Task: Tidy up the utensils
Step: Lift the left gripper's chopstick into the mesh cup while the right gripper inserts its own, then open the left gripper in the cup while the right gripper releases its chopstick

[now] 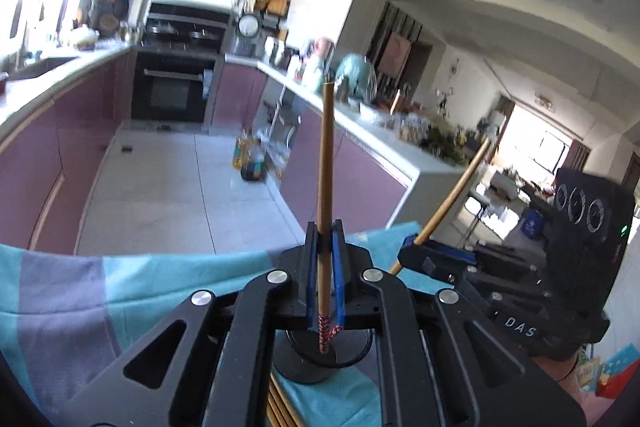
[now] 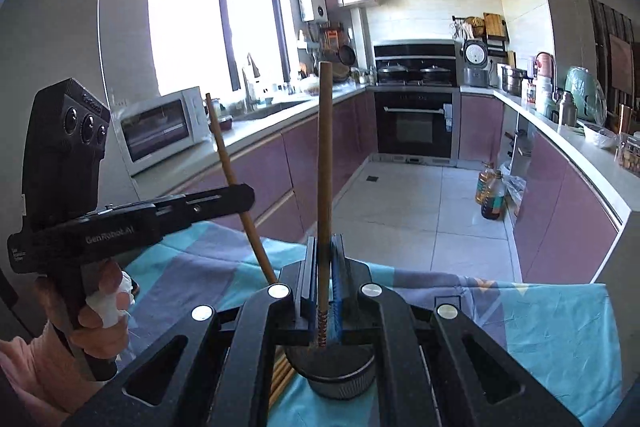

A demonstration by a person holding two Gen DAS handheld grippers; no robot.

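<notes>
Above the dark holder, each gripper is clenched on one chopstick; thin sticks, pinched low, might pivot or slip free

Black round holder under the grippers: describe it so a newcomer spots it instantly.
Start at the blue and grey patterned cloth spread in the foreground. On it, directly below the right hand-held gripper, stands the black round holder, a short cylinder with a ribbed lower band. Unlike the loose chopsticks lying beside it, it is dark, squat and upright.
</notes>
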